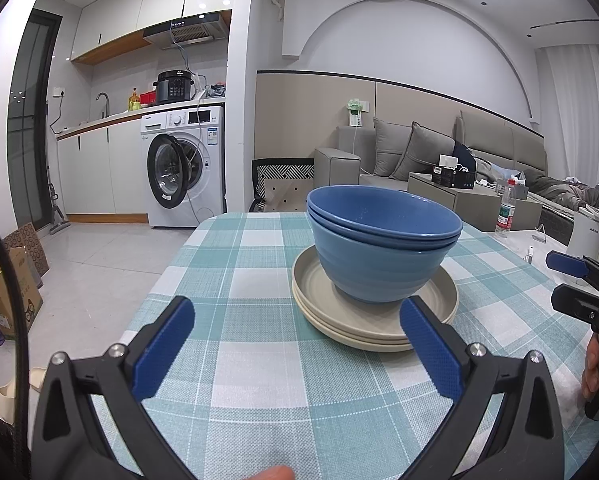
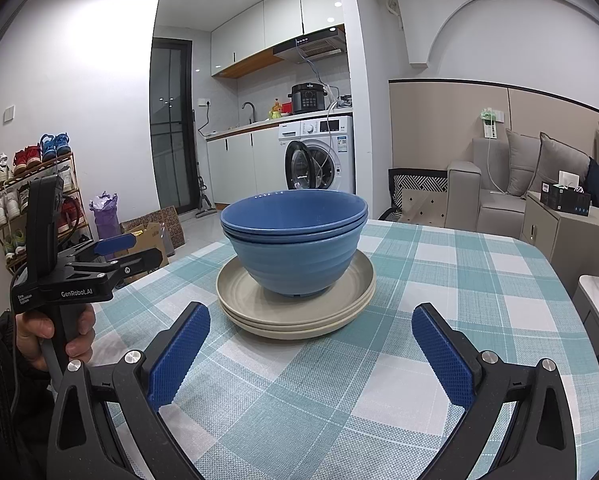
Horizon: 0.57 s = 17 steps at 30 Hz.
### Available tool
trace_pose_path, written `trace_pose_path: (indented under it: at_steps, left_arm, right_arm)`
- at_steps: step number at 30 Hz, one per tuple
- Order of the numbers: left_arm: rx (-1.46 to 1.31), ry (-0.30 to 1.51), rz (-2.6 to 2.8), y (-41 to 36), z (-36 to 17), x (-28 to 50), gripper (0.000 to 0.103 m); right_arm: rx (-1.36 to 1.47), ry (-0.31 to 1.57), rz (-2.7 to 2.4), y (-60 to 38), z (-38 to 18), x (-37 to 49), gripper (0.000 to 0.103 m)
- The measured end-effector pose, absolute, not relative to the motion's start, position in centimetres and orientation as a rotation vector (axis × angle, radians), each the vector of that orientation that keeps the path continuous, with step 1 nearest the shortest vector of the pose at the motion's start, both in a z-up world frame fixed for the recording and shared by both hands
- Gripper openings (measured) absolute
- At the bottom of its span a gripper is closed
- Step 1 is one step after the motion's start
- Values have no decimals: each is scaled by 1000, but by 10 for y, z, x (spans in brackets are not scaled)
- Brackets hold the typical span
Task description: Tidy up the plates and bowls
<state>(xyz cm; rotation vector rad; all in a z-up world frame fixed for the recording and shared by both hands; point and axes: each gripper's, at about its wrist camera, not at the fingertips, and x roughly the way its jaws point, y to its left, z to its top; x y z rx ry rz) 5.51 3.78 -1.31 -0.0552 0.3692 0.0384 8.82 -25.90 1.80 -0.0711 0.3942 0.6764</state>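
Two nested blue bowls (image 1: 383,248) sit on a stack of beige plates (image 1: 431,312) on the checked tablecloth (image 1: 259,380). The same bowls (image 2: 295,240) and plates (image 2: 243,292) show in the right wrist view. My left gripper (image 1: 299,344) is open and empty, just short of the plates, its right finger at their rim. My right gripper (image 2: 311,344) is open and empty, a little short of the plates. Each gripper shows in the other's view: the right gripper (image 1: 567,280) at the far right edge, the left gripper (image 2: 115,252) at the left beside the table.
A white kettle (image 1: 591,236) and a water bottle (image 1: 505,210) stand on a side surface to the right of the table. The table's far and left edges (image 1: 187,236) drop to the floor. A sofa, washing machine and cardboard boxes lie beyond.
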Motion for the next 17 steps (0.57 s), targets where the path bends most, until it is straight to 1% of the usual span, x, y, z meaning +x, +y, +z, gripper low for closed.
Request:
trace_pose_path:
  at_steps: [17]
  left_arm:
    - [-54,367,40,37,-13,55,103]
  right_arm:
    - [-70,398,676,-258,17,87,103]
